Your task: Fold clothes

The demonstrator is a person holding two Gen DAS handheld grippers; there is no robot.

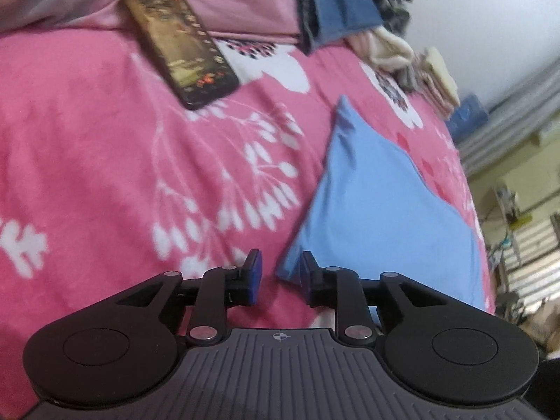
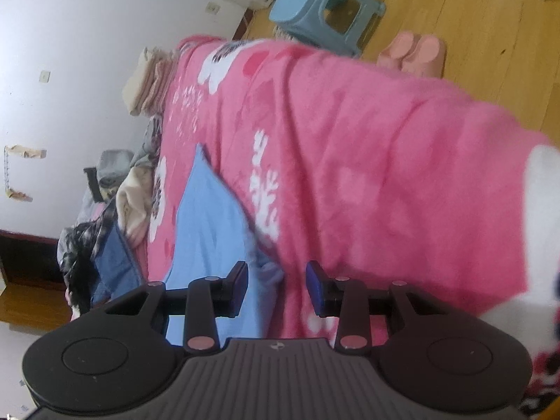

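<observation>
Lying flat on the pink floral blanket point(image 1: 105, 161) that covers the bed is 1 light blue folded garment point(image 1: 378, 203), toward the bed's right edge in the left wrist view, with 1 pointed corner aimed at the far end.

Left gripper point(image 1: 281, 278): jaws parted, nothing between them, pads clear of the cloth. It hangs over bare blanket, with the near-left corner of the blue garment just beside its right finger. No earlier view to compare.

Right gripper point(image 2: 276, 288): jaws parted wider, nothing pinched. The near edge of the blue garment point(image 2: 210, 224) sits under and between its fingers, with a small bunched fold by the gap; contact with the pads cannot be told.

1 phone point(image 1: 180, 43) with a lit screen lies on the blanket near the far-left part of the bed, well apart from the garment. 1 pile of clothes point(image 1: 350, 14), denim and dark plaid among them, sits at the far edge by the white wall point(image 2: 87, 35). 1 stack of folded towels point(image 2: 150, 80) rests at the far corner of the bed.

On the wooden floor point(image 2: 472, 17) beyond the bed's edge: 1 blue plastic stool point(image 2: 325, 10) and 1 pair of pink slippers point(image 2: 413, 50).
</observation>
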